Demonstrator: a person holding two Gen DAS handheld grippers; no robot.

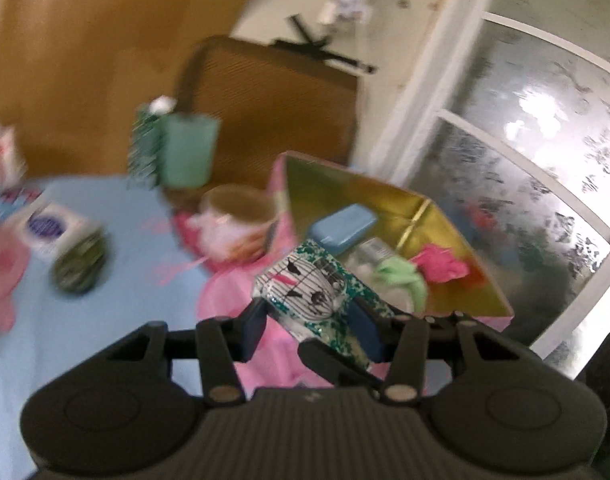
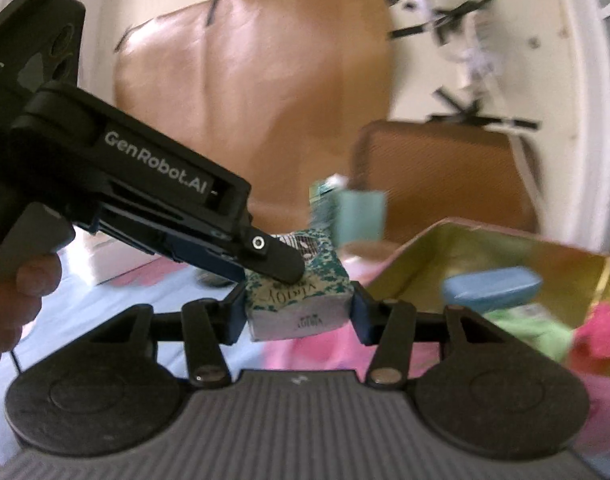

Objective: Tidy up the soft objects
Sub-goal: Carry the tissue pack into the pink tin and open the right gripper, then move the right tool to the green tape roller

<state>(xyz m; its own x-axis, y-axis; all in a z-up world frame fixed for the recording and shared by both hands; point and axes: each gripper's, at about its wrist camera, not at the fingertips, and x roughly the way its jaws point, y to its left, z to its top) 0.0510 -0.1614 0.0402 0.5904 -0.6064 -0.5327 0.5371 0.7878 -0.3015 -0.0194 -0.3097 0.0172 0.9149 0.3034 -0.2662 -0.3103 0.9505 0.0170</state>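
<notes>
**Teal-and-white tissue pack gripped from both sides above the gift box**

Teal-patterned and soft, the tissue pack (image 2: pixel 299 300) sits between the blue pads of my right gripper (image 2: pixel 298 308), which press on its two side faces; the printed end of the pack faces the camera. My left gripper (image 1: pixel 309 320) is closed on the same pack (image 1: pixel 305 288) from another angle, its jaws pinched narrow on the wrapper, and in the right wrist view one of its black fingers (image 2: pixel 281 264) lies across the top of the pack. My hand (image 2: pixel 21 292) on the left tool's handle shows at the left edge of that view.

Just beyond the pack stands an open gift box (image 1: pixel 457 280) with a gold lining and pink outer walls. Inside it lie a light blue case (image 1: pixel 343 226), a pale green cloth (image 1: pixel 401 276) and a bright pink cloth (image 1: pixel 441 262). Pink fabric (image 1: pixel 233 292) spreads beneath the pack and box, over a light blue table cover (image 1: pixel 117 320). Farther back stand a mint green cup (image 1: pixel 189 152) and a second teal-patterned pack (image 1: pixel 145 148) just beside it; a round pink-trimmed basket (image 1: pixel 237 220) is near the box. Motion blur softens the finer details.
</notes>
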